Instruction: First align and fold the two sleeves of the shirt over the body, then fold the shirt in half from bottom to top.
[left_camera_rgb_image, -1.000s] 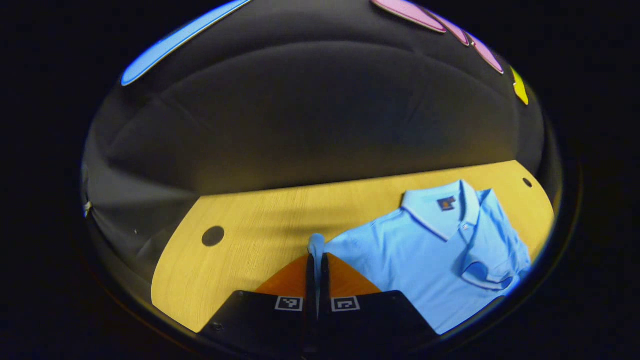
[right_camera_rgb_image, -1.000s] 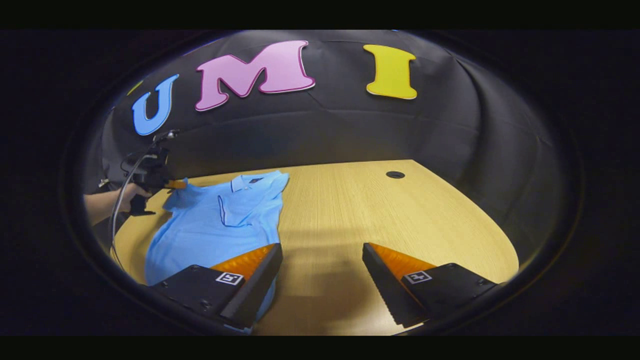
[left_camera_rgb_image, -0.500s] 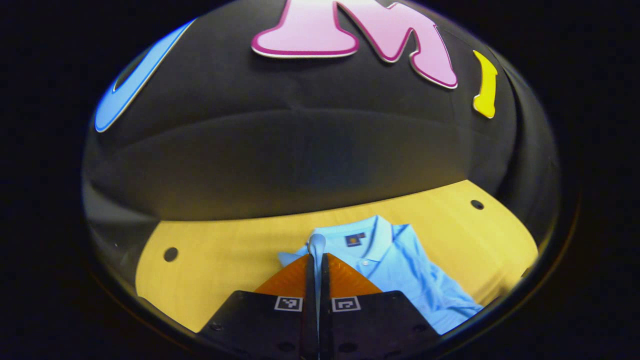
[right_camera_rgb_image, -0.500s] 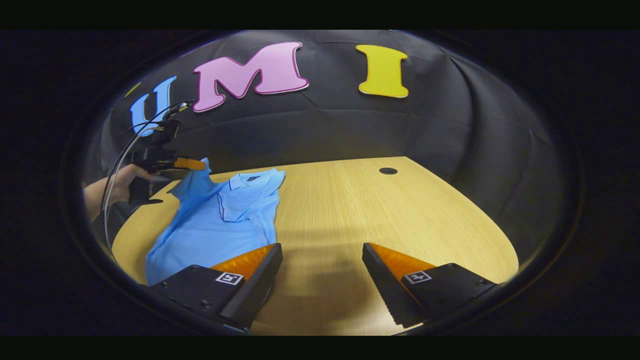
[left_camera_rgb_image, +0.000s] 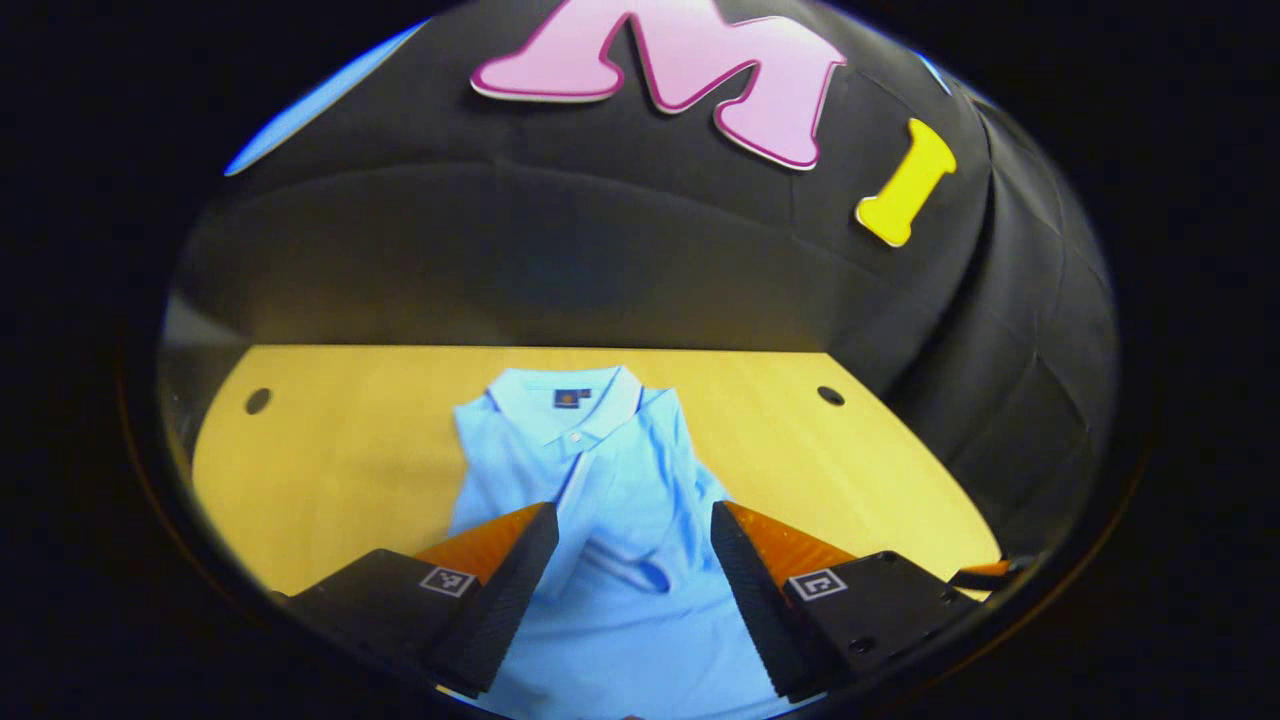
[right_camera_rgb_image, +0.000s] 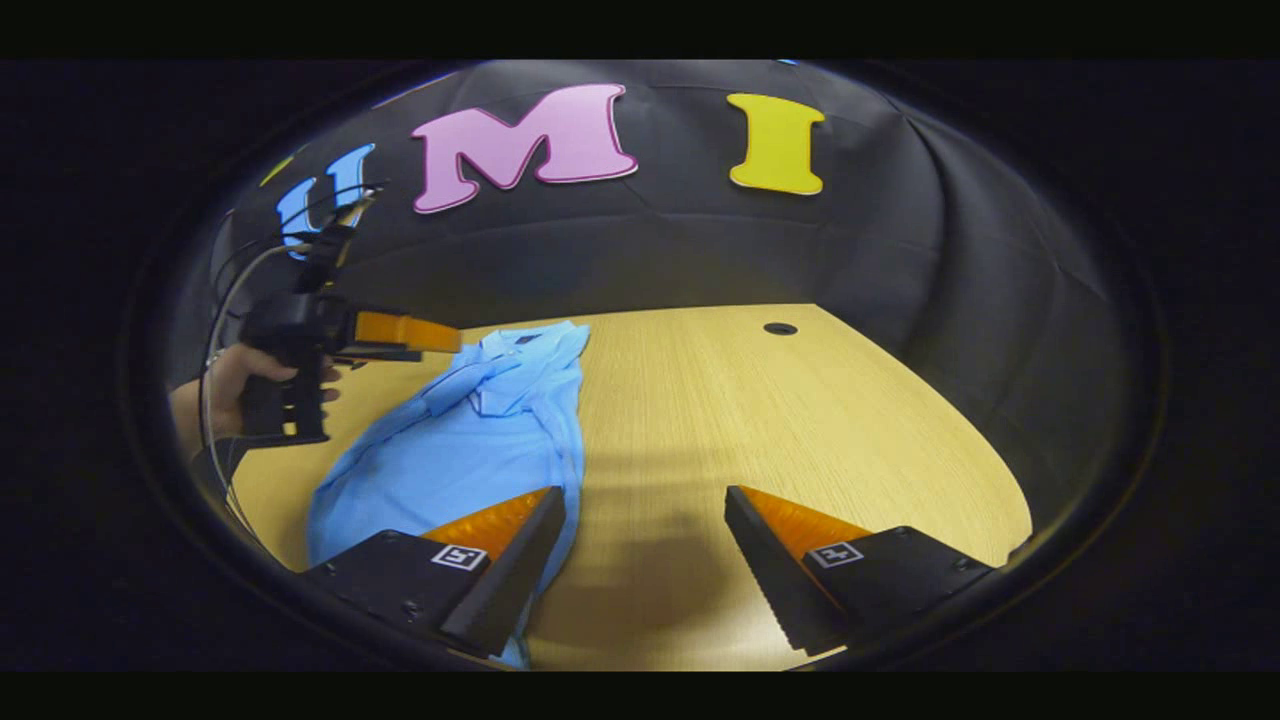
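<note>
Wooden table (left_camera_rgb_image: 330, 470) fills the lower half of both views, light grain, with a dark round hole (left_camera_rgb_image: 830, 395) toward the far right corner and another hole (left_camera_rgb_image: 258, 401) far left in the left gripper view. The right gripper view shows one hole (right_camera_rgb_image: 780, 328) near the back edge.

Light blue polo shirt (left_camera_rgb_image: 600, 480) lies flat on the table, collar (left_camera_rgb_image: 565, 400) toward the back wall, hem toward the camera. Both sleeves look folded in over the body; one sleeve cuff with a dark trim line sits on the chest between the left gripper's fingers. In the right gripper view the shirt (right_camera_rgb_image: 470, 440) lies on the left part of the table, the right half of the table bare.

Left gripper (left_camera_rgb_image: 625, 590): jaws wide apart, nothing between them, hovering above the shirt's middle. In the right gripper view it (right_camera_rgb_image: 440, 340) sits raised above the shirt's shoulder area, held by a hand (right_camera_rgb_image: 235, 385); cables run up from it.

Right gripper (right_camera_rgb_image: 645, 560): jaws wide apart, holding nothing, above bare table just beside the shirt's right edge. Its left finger (right_camera_rgb_image: 500, 575) overlaps the shirt's hem corner in view; can't tell if it touches.
</note>
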